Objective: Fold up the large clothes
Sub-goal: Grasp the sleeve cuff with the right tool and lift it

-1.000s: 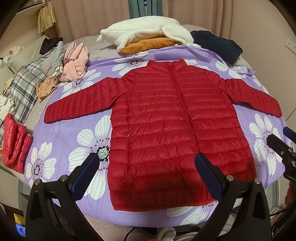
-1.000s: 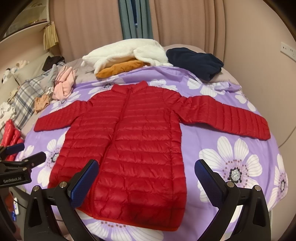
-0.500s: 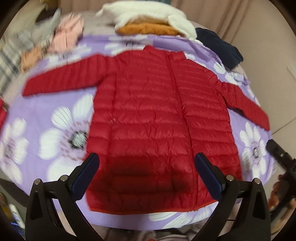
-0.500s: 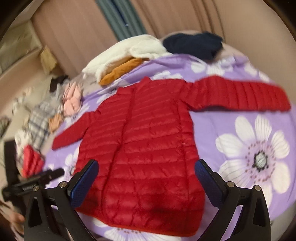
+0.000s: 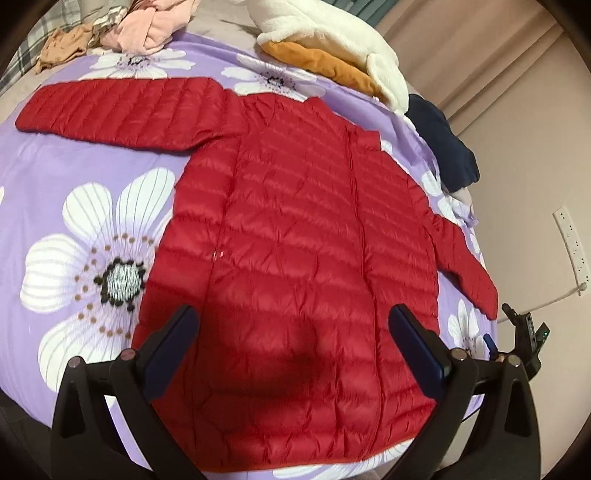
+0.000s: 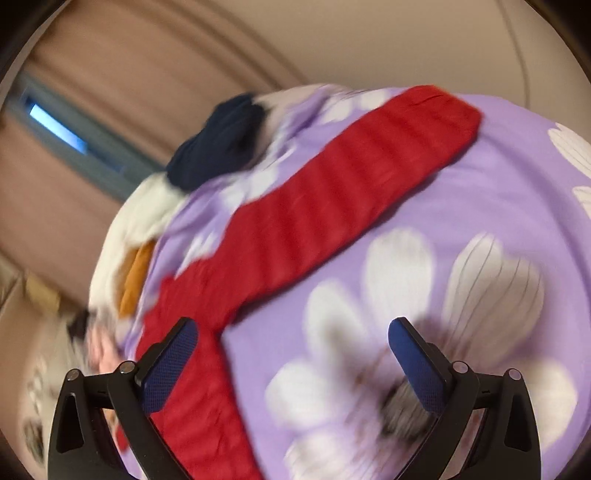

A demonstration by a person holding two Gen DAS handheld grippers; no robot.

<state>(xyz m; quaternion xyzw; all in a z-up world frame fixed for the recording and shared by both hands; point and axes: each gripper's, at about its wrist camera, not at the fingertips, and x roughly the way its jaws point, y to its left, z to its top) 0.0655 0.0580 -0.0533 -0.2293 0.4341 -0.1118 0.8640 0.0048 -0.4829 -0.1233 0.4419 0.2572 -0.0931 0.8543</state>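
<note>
Red quilted puffer jacket (image 5: 295,240) spread flat, floral purple bedspread (image 5: 92,206)

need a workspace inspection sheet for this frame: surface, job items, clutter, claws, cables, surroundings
Surface: bed with purple floral bedspread, white flower print.
Job's things: red puffer jacket lies flat, front up, zipped, both sleeves spread out; the sleeve on the right claw's side is fully extended.
Clutter: white fleece over an orange garment, navy garment, pink clothes, tan cloth, all at the far edge.
Grippers: left claw open above the jacket's hem; right claw open above the bedspread beside the jacket; neither holds anything.
Cables: white cord running from the wall socket strip.
Surroundings: beige curtains, wall; right view motion-blurred.
</note>
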